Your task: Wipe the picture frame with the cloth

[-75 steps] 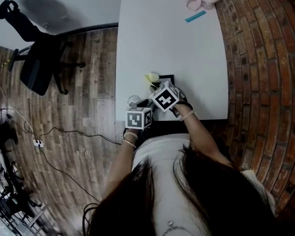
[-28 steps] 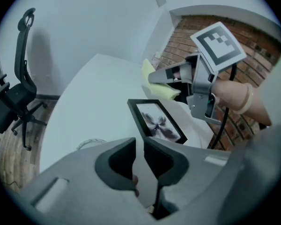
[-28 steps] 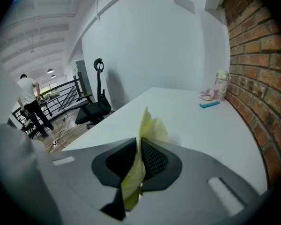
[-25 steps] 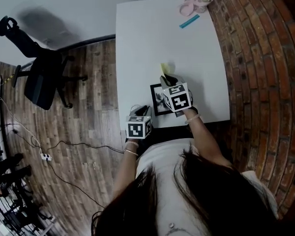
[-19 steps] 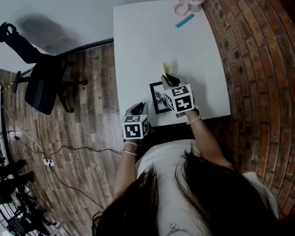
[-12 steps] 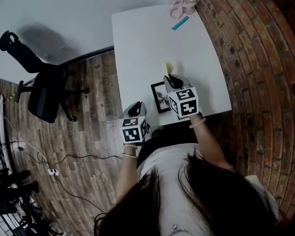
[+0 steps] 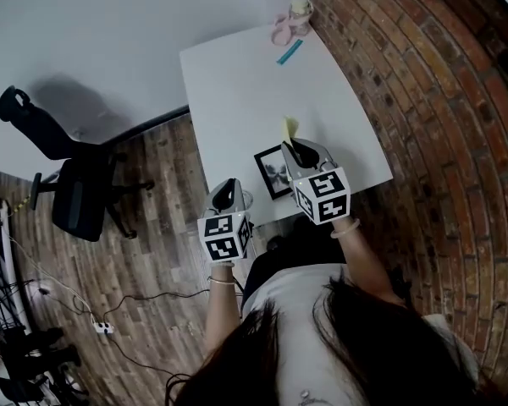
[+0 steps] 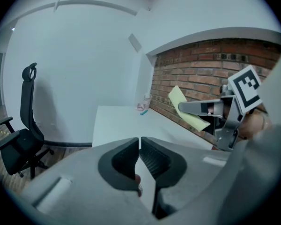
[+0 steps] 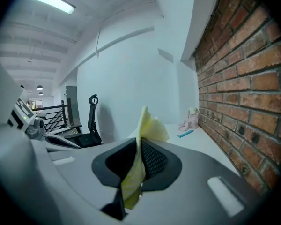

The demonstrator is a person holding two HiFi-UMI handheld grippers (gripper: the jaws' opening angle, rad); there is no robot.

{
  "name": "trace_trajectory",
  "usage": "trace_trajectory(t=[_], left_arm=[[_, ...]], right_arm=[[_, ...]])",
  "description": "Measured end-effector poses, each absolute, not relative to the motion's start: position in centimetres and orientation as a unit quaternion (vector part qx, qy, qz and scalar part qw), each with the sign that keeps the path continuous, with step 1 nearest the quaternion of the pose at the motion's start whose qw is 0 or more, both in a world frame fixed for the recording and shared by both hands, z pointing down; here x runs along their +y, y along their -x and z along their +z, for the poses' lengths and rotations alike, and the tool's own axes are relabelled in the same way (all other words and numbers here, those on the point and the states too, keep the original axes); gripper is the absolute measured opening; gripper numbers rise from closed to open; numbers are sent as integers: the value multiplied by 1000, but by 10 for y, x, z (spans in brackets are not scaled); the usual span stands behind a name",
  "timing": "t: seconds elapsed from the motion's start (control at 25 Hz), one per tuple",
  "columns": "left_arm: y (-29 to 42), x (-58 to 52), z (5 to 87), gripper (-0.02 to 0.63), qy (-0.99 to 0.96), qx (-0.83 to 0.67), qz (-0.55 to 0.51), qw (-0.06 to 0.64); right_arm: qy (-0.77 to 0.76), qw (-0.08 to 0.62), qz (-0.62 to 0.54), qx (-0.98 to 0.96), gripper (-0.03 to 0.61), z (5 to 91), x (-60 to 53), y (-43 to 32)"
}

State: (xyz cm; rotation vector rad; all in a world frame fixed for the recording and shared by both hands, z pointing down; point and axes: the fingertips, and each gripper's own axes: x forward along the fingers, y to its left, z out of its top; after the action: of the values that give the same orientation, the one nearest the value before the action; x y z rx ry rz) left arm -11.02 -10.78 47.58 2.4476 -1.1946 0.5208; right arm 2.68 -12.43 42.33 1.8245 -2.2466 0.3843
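A brick wall [image 7: 423,100] runs along the right edge of a white desk [image 7: 254,83]. A black office chair [image 7: 76,193] stands on the wooden floor [image 7: 152,227], well off the desk's left edge.

The picture frame [image 7: 271,172] lies flat on the desk, face up, close to the near edge and about midway along it. It is dark-rimmed, and its long axis runs from the near edge toward the far edge, slightly skewed. In the head view the right gripper [image 7: 298,149] covers the frame's right side. The left gripper view shows that gripper [image 8: 182,108] held up off the desk. The left gripper [image 7: 229,189] hangs just outside the near left corner, beside the frame and apart from it.

The right gripper [image 9: 139,144] is clenched on the cloth [image 9: 147,128]. The yellow cloth [image 7: 289,128] sticks out past the tips toward the far edge, with a strip trailing below the pads. The left gripper [image 8: 139,144] has just been closing. Its jaws stand all but together, with a hairline gap at the tips and nothing between them.

At the far right corner sit a pink thing [image 7: 284,30] and a teal strip [image 7: 289,52].
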Motion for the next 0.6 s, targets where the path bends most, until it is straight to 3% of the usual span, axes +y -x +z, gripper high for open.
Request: trace_trajectory(t=[0.6], left_arm=[[86, -75, 386, 1, -870, -467, 118, 104]], right_arm=[[-611, 74, 41, -787, 37, 355, -66, -54]])
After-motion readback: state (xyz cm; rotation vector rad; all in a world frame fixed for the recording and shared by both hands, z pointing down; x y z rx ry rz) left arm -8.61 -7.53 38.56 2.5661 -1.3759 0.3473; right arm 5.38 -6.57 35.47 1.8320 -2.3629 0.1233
